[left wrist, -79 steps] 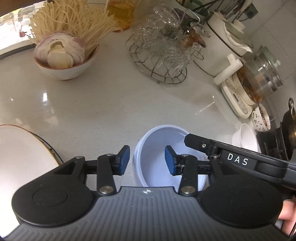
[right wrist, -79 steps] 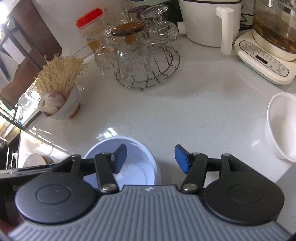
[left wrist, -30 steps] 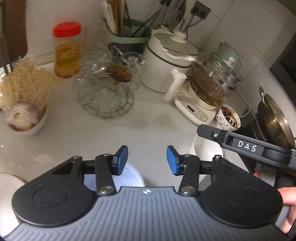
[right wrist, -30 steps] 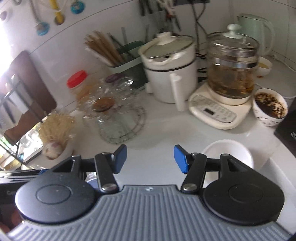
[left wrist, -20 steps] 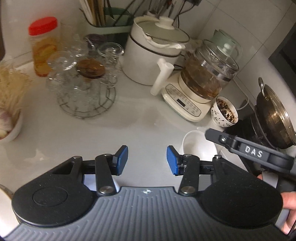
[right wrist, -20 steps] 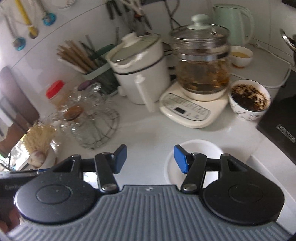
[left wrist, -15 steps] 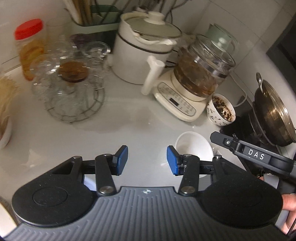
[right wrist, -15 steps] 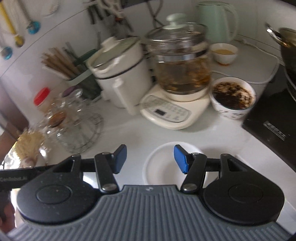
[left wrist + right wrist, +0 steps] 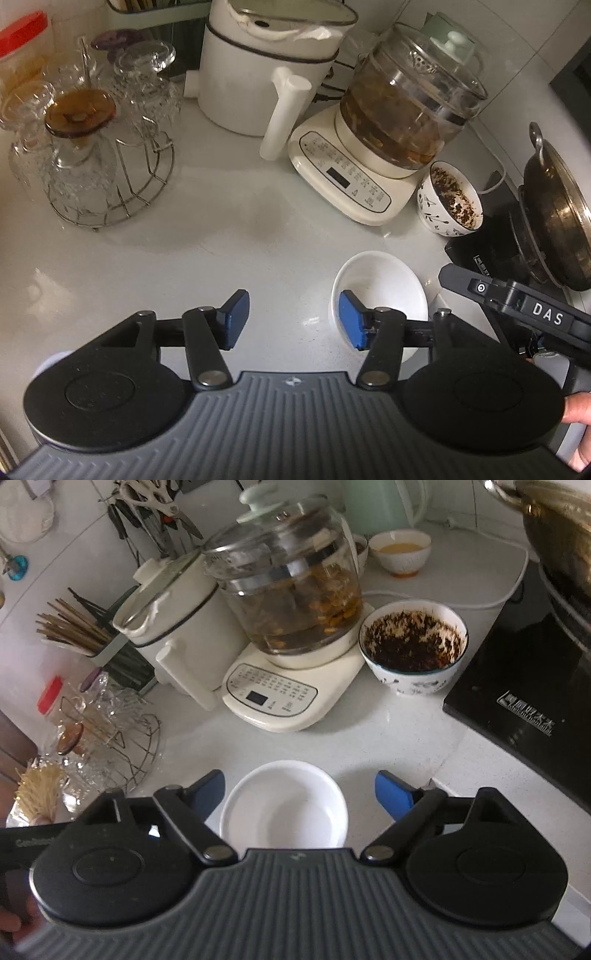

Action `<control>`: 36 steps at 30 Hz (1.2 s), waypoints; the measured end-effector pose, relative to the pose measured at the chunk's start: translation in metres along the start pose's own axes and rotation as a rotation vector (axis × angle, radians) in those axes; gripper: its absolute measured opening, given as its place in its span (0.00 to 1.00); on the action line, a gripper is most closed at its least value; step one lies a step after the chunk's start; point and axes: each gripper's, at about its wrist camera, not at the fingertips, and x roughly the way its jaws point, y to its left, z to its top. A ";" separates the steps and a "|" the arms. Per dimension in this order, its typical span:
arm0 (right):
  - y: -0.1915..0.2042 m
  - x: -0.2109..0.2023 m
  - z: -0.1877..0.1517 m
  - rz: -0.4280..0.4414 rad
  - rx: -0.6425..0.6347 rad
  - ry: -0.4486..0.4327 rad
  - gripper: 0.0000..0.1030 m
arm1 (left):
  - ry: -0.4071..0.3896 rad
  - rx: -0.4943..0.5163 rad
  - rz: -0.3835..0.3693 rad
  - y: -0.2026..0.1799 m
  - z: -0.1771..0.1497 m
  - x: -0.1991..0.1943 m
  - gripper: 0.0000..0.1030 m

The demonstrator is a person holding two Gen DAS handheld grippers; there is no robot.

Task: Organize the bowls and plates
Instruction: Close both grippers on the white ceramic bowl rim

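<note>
A small empty white bowl (image 9: 284, 808) stands upright on the pale counter (image 9: 388, 738). My right gripper (image 9: 300, 792) hangs just above it. Its jaws are opening, with the bowl between the blue pads (image 9: 391, 794) and a gap on each side. In the left wrist view the same white bowl (image 9: 384, 288) lies to the right. My left gripper (image 9: 293, 319) is over bare counter with jaws opening and nothing between them; its right pad (image 9: 349, 323) overlaps the bowl's near rim. A pale blue sliver (image 9: 50, 363) peeks out behind the left gripper's body.
Behind the white bowl stand a patterned bowl of dark crumbs (image 9: 413, 646), a glass kettle on a cream base (image 9: 288, 602) and a white cooker (image 9: 177, 627). A wire rack of glasses (image 9: 92, 147) is at the left, a black hob (image 9: 524, 686) with a wok (image 9: 554, 214) at the right.
Both grippers swept right along the counter, away from the blue bowl, and sank toward the white bowl. The right jaws spread wide around it; the left jaws widened a little.
</note>
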 end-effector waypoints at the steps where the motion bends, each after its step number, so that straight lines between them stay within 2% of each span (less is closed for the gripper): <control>1: -0.003 0.003 0.001 0.010 0.005 0.010 0.86 | 0.004 -0.007 0.001 -0.001 0.000 0.003 0.58; 10: -0.024 0.025 0.000 0.052 0.029 0.089 0.84 | 0.026 -0.061 -0.006 -0.013 -0.010 0.024 0.58; 13: -0.031 0.032 0.000 0.055 0.039 0.116 0.77 | 0.034 -0.076 -0.006 -0.015 -0.014 0.031 0.58; 15: -0.035 0.036 0.001 0.064 0.045 0.134 0.76 | 0.044 -0.078 -0.013 -0.017 -0.016 0.035 0.58; 18: -0.039 0.044 0.003 0.064 0.043 0.167 0.67 | 0.042 -0.050 -0.015 -0.025 -0.018 0.039 0.58; 19: -0.040 0.047 0.004 0.061 0.040 0.178 0.60 | 0.045 -0.050 -0.018 -0.026 -0.019 0.041 0.58; 20: -0.041 0.049 0.005 0.054 0.031 0.192 0.57 | 0.047 -0.052 -0.025 -0.028 -0.018 0.044 0.58; 22: -0.041 0.053 0.006 0.050 0.008 0.213 0.56 | 0.044 -0.056 -0.035 -0.030 -0.018 0.048 0.57; 24: -0.042 0.058 0.005 0.060 -0.001 0.235 0.51 | 0.051 -0.072 -0.043 -0.030 -0.017 0.055 0.56; 29: -0.048 0.068 0.004 0.054 0.019 0.277 0.30 | 0.083 -0.091 -0.066 -0.029 -0.017 0.067 0.43; 30: -0.049 0.068 0.004 0.058 0.021 0.280 0.29 | 0.084 -0.087 -0.064 -0.029 -0.018 0.068 0.41; 32: -0.049 0.069 0.004 0.054 0.018 0.284 0.24 | 0.090 -0.092 -0.070 -0.030 -0.018 0.072 0.29; 36: -0.051 0.070 0.004 0.050 0.019 0.290 0.15 | 0.085 -0.102 -0.072 -0.030 -0.019 0.075 0.15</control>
